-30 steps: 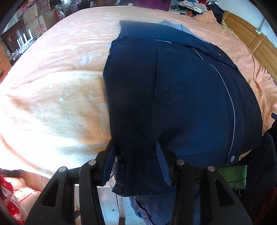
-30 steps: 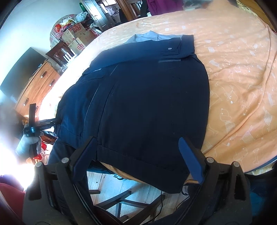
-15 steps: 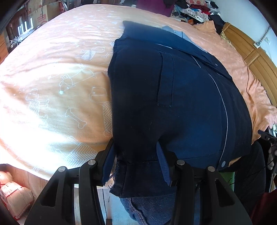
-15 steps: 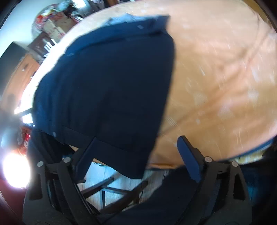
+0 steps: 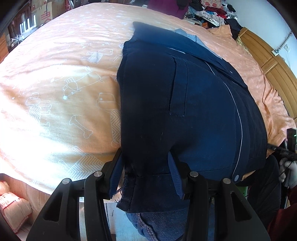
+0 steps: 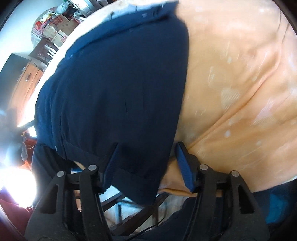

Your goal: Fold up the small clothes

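Across a peach-orange bedspread [image 5: 61, 77] printed with white outline dogs and bones lies a dark navy shirt [image 5: 185, 111], spread flat with its bottom hem hanging over the near edge of the bed. Its cloth is matte and slightly fuzzy, with a stitched rectangular patch pocket [image 5: 178, 87] on the chest, a thin pale piping line curving down the front placket, and small round snap buttons along that edge. A lighter blue lining shows at the collar on the far side. The left gripper [image 5: 145, 175] has its two ribbed blue pads [image 5: 174, 176] set narrowly on either side of the frayed hem corner, the fabric bunched between them, so it appears to be pinching the shirt there. The right gripper [image 6: 148, 163] has its jaws at a middling spread around the opposite hem corner [image 6: 141, 178]; the left pad lies against the cloth while the right pad [image 6: 184, 166] stands just clear of the shirt's edge over the orange sheet, so whether it grips the shirt cannot be told, and that view is motion-blurred. Wooden panelling [image 5: 272, 68] rises beyond the bed at the right, a heap of mixed clothes [image 5: 207, 11] sits at the far end, and cardboard boxes [image 6: 55, 31] stand by the wall.
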Demonstrator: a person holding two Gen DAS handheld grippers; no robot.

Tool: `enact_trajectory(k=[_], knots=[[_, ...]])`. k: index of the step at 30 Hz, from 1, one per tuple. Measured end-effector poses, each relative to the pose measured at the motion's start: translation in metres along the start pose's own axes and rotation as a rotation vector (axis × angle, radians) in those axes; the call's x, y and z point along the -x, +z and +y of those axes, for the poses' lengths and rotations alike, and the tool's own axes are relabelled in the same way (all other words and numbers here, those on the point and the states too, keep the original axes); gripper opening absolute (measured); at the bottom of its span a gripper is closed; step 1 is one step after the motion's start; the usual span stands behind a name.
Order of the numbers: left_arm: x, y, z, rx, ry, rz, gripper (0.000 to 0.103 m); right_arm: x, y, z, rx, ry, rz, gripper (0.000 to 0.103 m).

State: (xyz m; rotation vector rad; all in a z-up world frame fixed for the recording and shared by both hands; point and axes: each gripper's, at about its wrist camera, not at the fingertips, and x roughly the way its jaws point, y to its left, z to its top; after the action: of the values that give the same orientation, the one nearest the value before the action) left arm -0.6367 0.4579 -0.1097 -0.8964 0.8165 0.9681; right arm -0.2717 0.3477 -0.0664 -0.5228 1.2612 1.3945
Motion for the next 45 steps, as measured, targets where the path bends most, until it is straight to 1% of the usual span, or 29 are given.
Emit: enact_trajectory(k=[1, 2, 4, 5, 8, 11, 12, 13, 14, 15, 18, 20, 22, 25, 27, 30, 32, 33, 34, 36, 37, 38, 39, 41, 42, 43, 44, 45], knots=[[0.0, 0.0, 0.001, 0.001, -0.007, 0.0, 0.049, 0.001, -0.002, 0.0, -0.016, 0.041, 0.008, 0.056], [0.0, 0.001, 0.002, 0.001, -0.018, 0.001, 0.049, 0.002, -0.004, 0.0, -0.036, 0.079, 0.016, 0.056], [0.002, 0.0, 0.002, -0.004, -0.034, -0.001, 0.047, 0.006, -0.007, -0.002, -0.065, 0.108, 0.012, 0.056], [0.002, -0.001, 0.003, -0.003, -0.041, -0.002, 0.046, 0.006, -0.008, -0.004, -0.08, 0.122, 0.011, 0.057], [0.003, -0.001, 0.012, 0.029, -0.088, -0.004, 0.045, 0.003, -0.011, -0.01, -0.113, 0.137, 0.027, 0.057], [0.006, -0.003, 0.016, 0.041, -0.12, -0.006, 0.045, 0.001, -0.013, -0.004, -0.086, 0.119, 0.032, 0.058], [0.006, -0.005, 0.016, 0.039, -0.121, -0.006, 0.045, 0.002, -0.012, -0.002, -0.077, 0.109, 0.027, 0.048], [0.006, -0.006, 0.015, 0.033, -0.114, -0.007, 0.037, 0.004, -0.013, -0.001, -0.067, 0.095, 0.02, 0.019], [0.006, -0.006, 0.014, 0.029, -0.113, -0.008, 0.03, 0.009, -0.012, -0.001, -0.07, 0.119, 0.003, 0.007], [0.008, -0.007, 0.014, 0.038, -0.123, -0.014, 0.007, 0.015, -0.01, -0.002, -0.087, 0.167, -0.024, 0.007], [0.021, -0.006, 0.016, 0.089, -0.225, -0.06, 0.007, 0.044, -0.004, 0.004, -0.112, 0.302, -0.113, 0.005], [0.027, -0.002, 0.02, 0.127, -0.275, -0.09, 0.007, 0.062, 0.004, 0.006, -0.13, 0.381, -0.17, 0.004], [0.036, 0.004, 0.027, 0.194, -0.373, -0.134, 0.007, 0.075, 0.013, 0.007, -0.145, 0.425, -0.211, 0.004], [0.054, 0.022, 0.028, 0.238, -0.476, -0.215, 0.007, 0.09, 0.029, 0.008, -0.152, 0.466, -0.259, 0.004], [0.065, 0.041, 0.027, 0.255, -0.544, -0.261, 0.007, 0.1, 0.043, 0.008, -0.16, 0.487, -0.291, 0.004], [0.076, 0.082, 0.025, 0.256, -0.609, -0.317, 0.007, 0.115, 0.078, 0.006, -0.164, 0.508, -0.337, 0.004], [0.081, 0.113, 0.024, 0.256, -0.638, -0.349, 0.007, 0.123, 0.11, 0.0, -0.168, 0.517, -0.372, 0.004], [0.082, 0.134, 0.022, 0.249, -0.642, -0.365, 0.007, 0.126, 0.13, -0.003, -0.168, 0.517, -0.389, 0.004], [0.081, 0.156, 0.019, 0.235, -0.634, -0.375, 0.007, 0.127, 0.143, -0.005, -0.172, 0.517, -0.397, 0.004], [0.075, 0.197, 0.014, 0.22, -0.62, -0.386, 0.007, 0.123, 0.188, -0.015, -0.175, 0.495, -0.406, 0.004], [0.07, 0.219, 0.012, 0.215, -0.613, -0.387, 0.008, 0.12, 0.205, -0.02, -0.177, 0.485, -0.404, 0.004], [0.062, 0.237, 0.01, 0.213, -0.601, -0.386, 0.008, 0.112, 0.231, -0.026, -0.185, 0.467, -0.397, 0.004], [0.051, 0.258, 0.007, 0.212, -0.589, -0.381, 0.009, 0.107, 0.244, -0.029, -0.188, 0.457, -0.394, 0.004], [0.026, 0.293, 0.007, 0.225, -0.564, -0.363, 0.009, 0.086, 0.285, -0.043, -0.204, 0.433, -0.37, 0.004], [0.01, 0.31, 0.006, 0.224, -0.548, -0.346, 0.009, 0.076, 0.3, -0.05, -0.214, 0.421, -0.36, 0.004], [-0.008, 0.327, 0.006, 0.22, -0.525, -0.33, 0.009, 0.055, 0.321, -0.06, -0.229, 0.405, -0.335, 0.004], [-0.026, 0.342, 0.007, 0.227, -0.511, -0.315, 0.009, 0.038, 0.332, -0.069, -0.236, 0.399, -0.306, 0.008], [-0.055, 0.358, 0.009, 0.236, -0.489, -0.288, 0.011, 0.018, 0.343, -0.078, -0.245, 0.386, -0.244, 0.01]])
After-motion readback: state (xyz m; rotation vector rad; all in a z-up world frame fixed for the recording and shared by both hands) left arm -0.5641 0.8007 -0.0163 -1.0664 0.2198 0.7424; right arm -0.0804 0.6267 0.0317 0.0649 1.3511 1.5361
